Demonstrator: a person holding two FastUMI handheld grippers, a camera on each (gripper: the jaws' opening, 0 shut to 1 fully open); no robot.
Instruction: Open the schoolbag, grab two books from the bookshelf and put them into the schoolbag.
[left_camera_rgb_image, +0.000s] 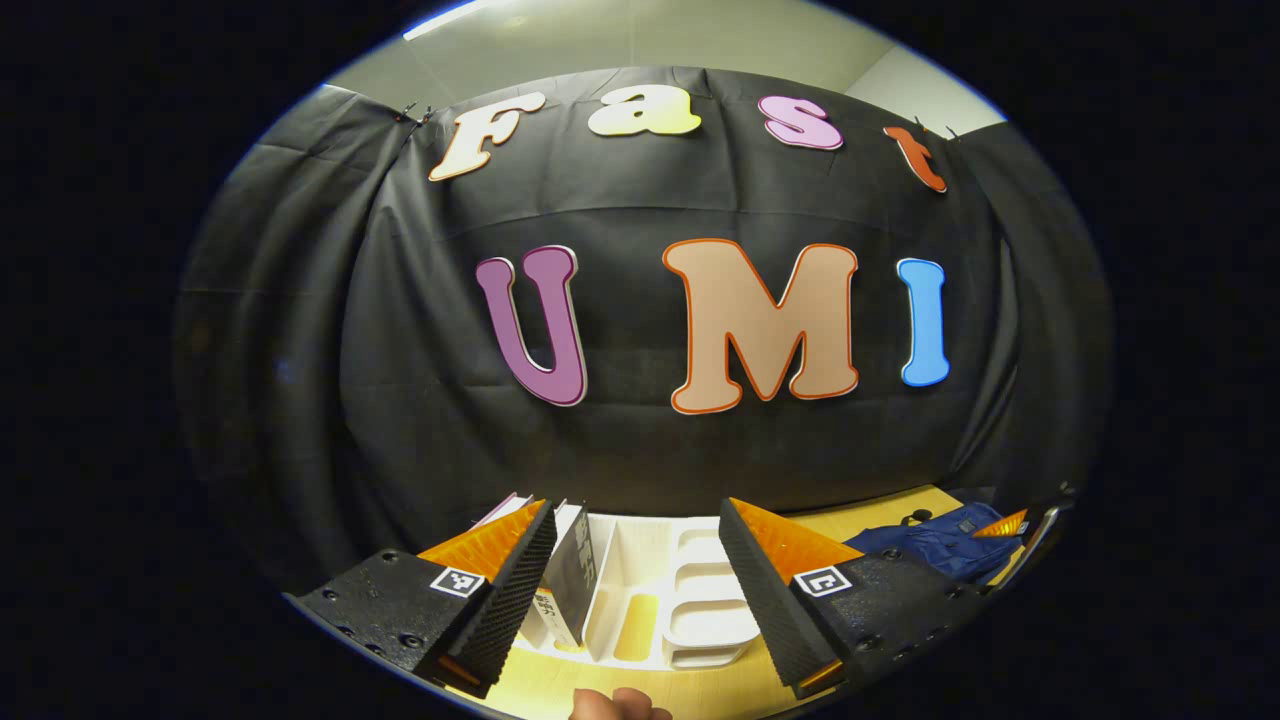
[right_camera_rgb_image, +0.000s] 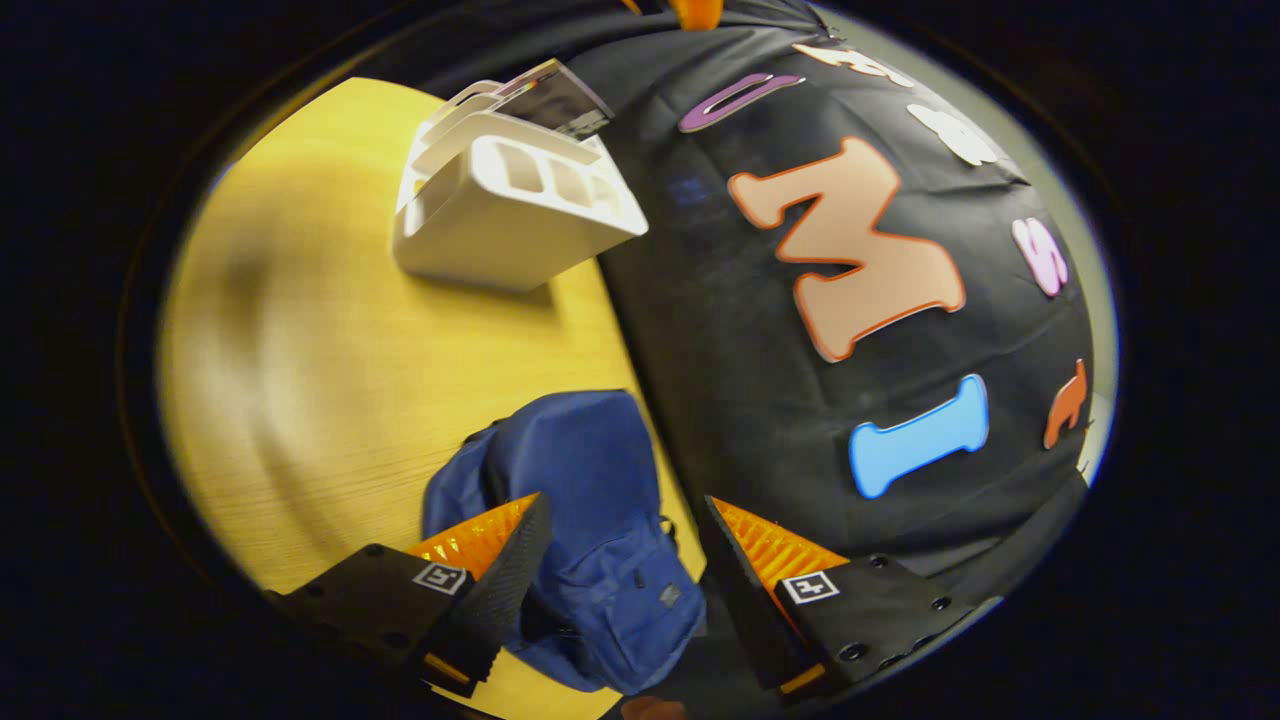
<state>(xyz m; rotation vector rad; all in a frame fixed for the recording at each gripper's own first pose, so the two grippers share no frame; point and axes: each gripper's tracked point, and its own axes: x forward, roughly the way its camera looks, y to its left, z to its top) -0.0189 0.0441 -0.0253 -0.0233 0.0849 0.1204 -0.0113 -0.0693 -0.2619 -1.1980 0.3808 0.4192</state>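
In the left gripper view, the left gripper (left_camera_rgb_image: 637, 560) gapes wide and empty before the white bookshelf (left_camera_rgb_image: 690, 590), whose left slot holds a dark book (left_camera_rgb_image: 570, 585). In the right gripper view, the right gripper (right_camera_rgb_image: 625, 555), equally open and empty, hovers over the blue schoolbag (right_camera_rgb_image: 590, 540) at the table's (right_camera_rgb_image: 320, 350) back edge, against the black cloth.

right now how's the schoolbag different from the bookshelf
The schoolbag is blue, soft cloth, lying slumped on the table; the bookshelf is white, rigid, and stands upright with open slots. The bookshelf holds books, while the schoolbag looks zipped shut. Both sit on the same yellow table, along the black cloth wall.
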